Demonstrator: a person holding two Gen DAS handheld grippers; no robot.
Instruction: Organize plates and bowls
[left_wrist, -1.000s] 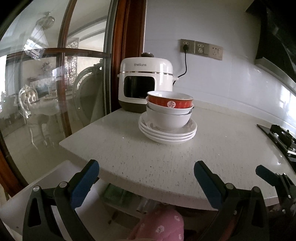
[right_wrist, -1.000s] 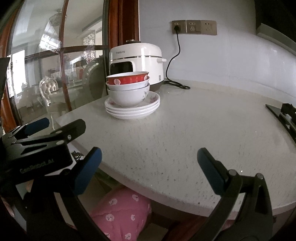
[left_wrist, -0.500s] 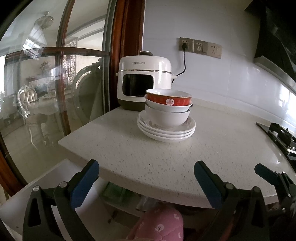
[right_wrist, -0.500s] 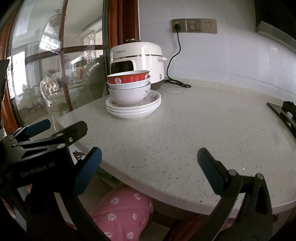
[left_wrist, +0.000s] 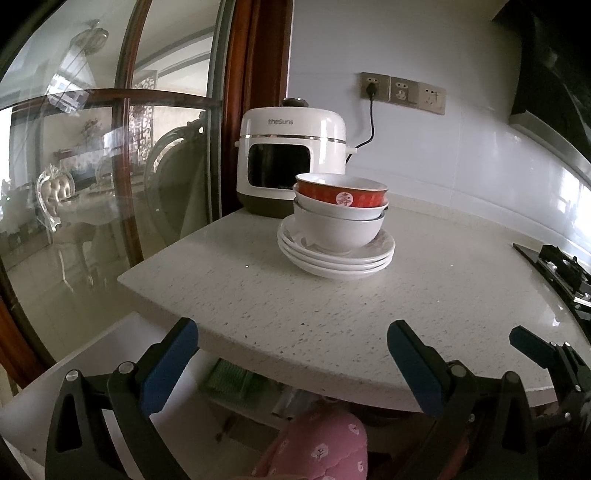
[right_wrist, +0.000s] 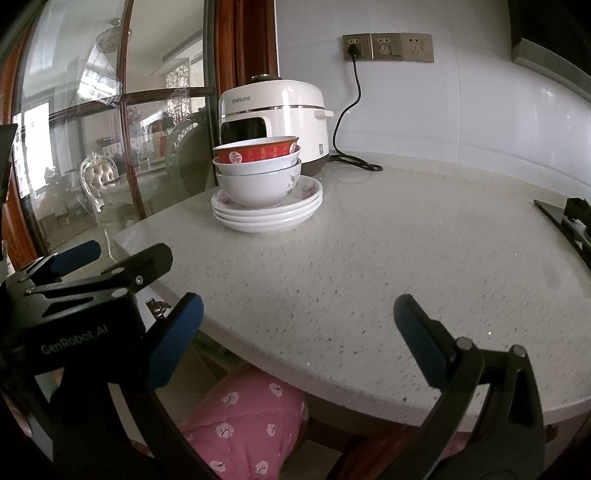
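Three white plates (left_wrist: 334, 258) are stacked on the speckled counter (left_wrist: 369, 306). On them sit three nested bowls: two white bowls (left_wrist: 338, 230) and a red bowl (left_wrist: 341, 192) on top. The same stack shows in the right wrist view, plates (right_wrist: 266, 212) under the red bowl (right_wrist: 256, 149). My left gripper (left_wrist: 291, 360) is open and empty, at the counter's near edge, well short of the stack. My right gripper (right_wrist: 297, 338) is open and empty, also at the near edge. The left gripper (right_wrist: 79, 273) shows at the right wrist view's left side.
A white rice cooker (left_wrist: 291, 162) stands just behind the stack, plugged into a wall socket (left_wrist: 375, 86). A gas hob (left_wrist: 557, 269) lies at the counter's right. A glass door (left_wrist: 92, 184) stands left. Pink fabric (right_wrist: 243, 424) is below the counter edge.
Both views have shifted slightly: the stack of plates and bowls sits a little lower and nearer in frame. The grippers stay open; nothing on the counter moved.
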